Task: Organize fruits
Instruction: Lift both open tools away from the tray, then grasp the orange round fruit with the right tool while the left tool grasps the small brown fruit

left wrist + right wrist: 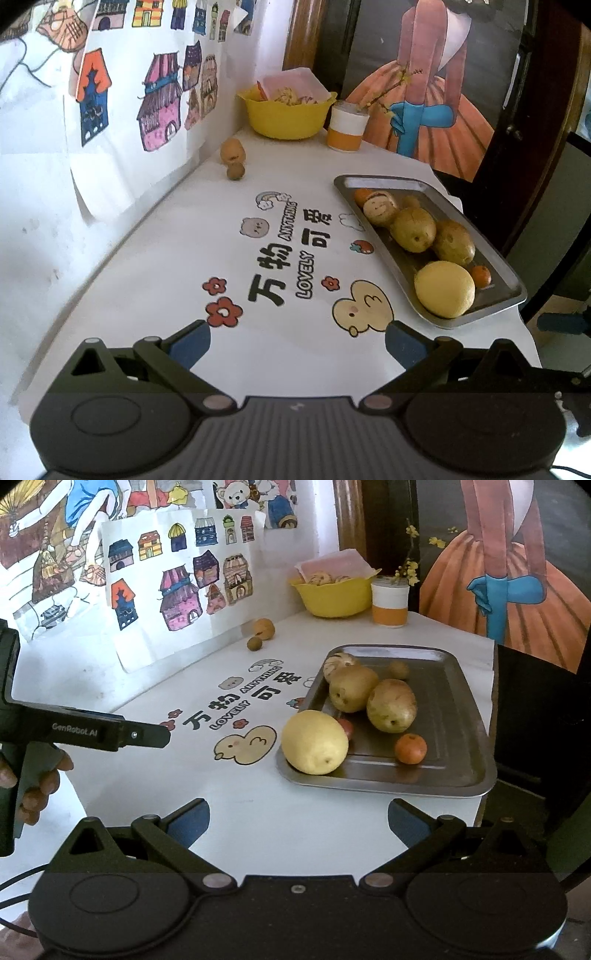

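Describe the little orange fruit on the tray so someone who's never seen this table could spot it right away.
Find the metal tray at the right side of the white table. Go to its near end, where a big yellow fruit lies. The small orange fruit sits just right of that one, apart from it, and is much smaller than the yellow-brown fruits behind it.

At right of the frame, the tray (454,746) looks like brushed metal with a dull sheen. The yellow bowl (334,596) at upper centre appears smooth, glossy plastic. The table cover (229,812) seems matt white printed sheet. The house drawings (177,583) at upper left are paper, slightly curled.
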`<action>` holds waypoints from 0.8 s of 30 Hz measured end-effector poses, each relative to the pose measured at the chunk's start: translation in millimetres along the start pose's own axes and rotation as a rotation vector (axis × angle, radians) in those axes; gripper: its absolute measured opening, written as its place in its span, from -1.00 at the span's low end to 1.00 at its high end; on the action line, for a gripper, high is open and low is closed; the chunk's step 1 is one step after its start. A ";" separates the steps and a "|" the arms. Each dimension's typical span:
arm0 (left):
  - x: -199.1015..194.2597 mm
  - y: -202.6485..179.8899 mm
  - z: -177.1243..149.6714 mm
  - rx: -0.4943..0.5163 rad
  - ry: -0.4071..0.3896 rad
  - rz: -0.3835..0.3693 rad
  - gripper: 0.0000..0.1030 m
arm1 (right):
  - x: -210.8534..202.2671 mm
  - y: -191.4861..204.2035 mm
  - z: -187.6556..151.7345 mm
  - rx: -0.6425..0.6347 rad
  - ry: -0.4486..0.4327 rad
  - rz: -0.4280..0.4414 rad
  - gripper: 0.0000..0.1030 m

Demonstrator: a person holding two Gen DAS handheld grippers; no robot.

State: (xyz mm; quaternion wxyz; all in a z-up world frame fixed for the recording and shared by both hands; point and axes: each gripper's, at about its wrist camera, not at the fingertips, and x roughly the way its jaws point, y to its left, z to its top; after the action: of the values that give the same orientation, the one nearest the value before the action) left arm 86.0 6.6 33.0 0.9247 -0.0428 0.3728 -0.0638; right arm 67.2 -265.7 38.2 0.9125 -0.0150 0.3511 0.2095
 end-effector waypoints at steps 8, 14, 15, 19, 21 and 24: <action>-7.0 8.0 24.4 0.057 -0.037 0.065 0.99 | -9.2 13.6 24.6 0.046 0.050 0.118 0.99; -8.5 20.5 51.0 0.069 -0.106 0.111 0.99 | -21.0 27.9 86.7 0.047 0.010 0.166 0.99; -8.1 22.0 56.2 0.066 -0.113 0.112 0.99 | -21.3 29.6 98.5 0.045 0.002 0.171 0.99; -7.8 25.4 80.8 0.061 -0.148 0.119 0.99 | -20.1 36.9 152.3 0.056 -0.024 0.185 0.99; -7.1 24.9 93.2 0.066 -0.167 0.127 0.99 | -18.0 39.6 179.3 0.064 -0.044 0.203 0.99; -2.5 23.2 108.0 0.078 -0.190 0.142 0.99 | -8.6 42.9 216.0 0.063 -0.066 0.206 0.99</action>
State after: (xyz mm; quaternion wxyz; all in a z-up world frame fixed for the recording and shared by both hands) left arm 161.3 33.3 109.3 0.9591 0.0139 0.2827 -0.0083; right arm 181.7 -192.1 211.5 0.8971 0.0567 0.3269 0.2917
